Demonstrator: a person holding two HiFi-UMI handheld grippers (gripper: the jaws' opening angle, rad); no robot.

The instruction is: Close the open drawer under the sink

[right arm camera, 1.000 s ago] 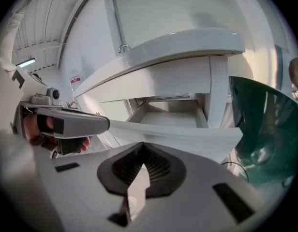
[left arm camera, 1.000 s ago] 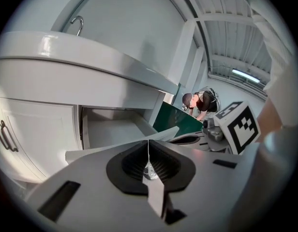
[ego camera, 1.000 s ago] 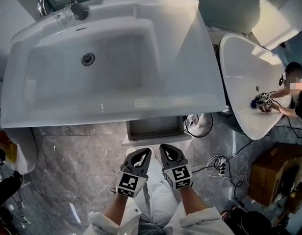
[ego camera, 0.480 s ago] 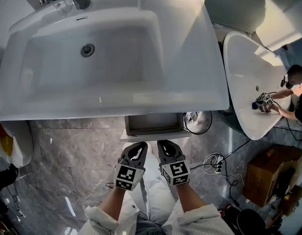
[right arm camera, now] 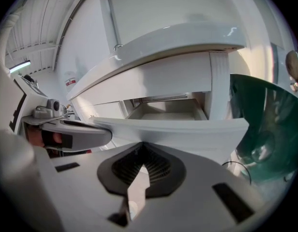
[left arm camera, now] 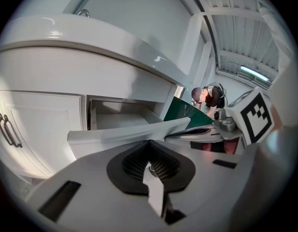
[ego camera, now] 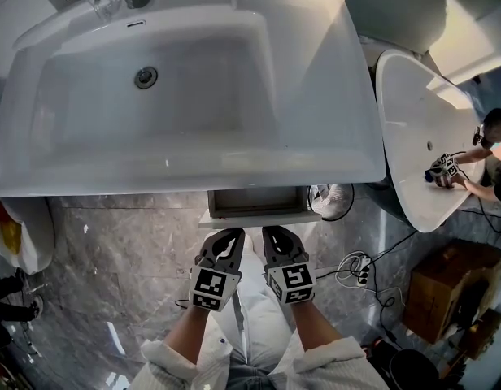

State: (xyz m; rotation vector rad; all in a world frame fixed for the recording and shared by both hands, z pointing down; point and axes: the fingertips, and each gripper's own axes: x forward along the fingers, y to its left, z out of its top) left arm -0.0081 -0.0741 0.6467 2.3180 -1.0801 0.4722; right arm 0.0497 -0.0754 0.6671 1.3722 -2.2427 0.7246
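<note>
Under the white sink [ego camera: 193, 80] the white drawer [ego camera: 259, 217] stands open, its front panel sticking out past the sink's near edge. The inside that shows holds nothing. My left gripper [ego camera: 233, 232] and right gripper [ego camera: 271, 231] sit side by side just before that panel, both shut on nothing. In the left gripper view the left gripper [left arm camera: 149, 141] has its tips at the drawer front [left arm camera: 125, 137]. The right gripper [right arm camera: 141, 143] points the same way at the drawer front [right arm camera: 187, 129]; I cannot tell whether either tip touches it.
A cabinet door with a bar handle [left arm camera: 8, 129] is left of the drawer. A second white basin [ego camera: 413, 136] stands at the right, with a person [ego camera: 494, 153] working at it. A fan [ego camera: 330, 201], cables [ego camera: 356, 270] and a cardboard box [ego camera: 450, 287] lie on the marble floor.
Both grippers have moved forward, closing the gap to the drawer front. The drawer sticks out slightly less from under the sink than before.
</note>
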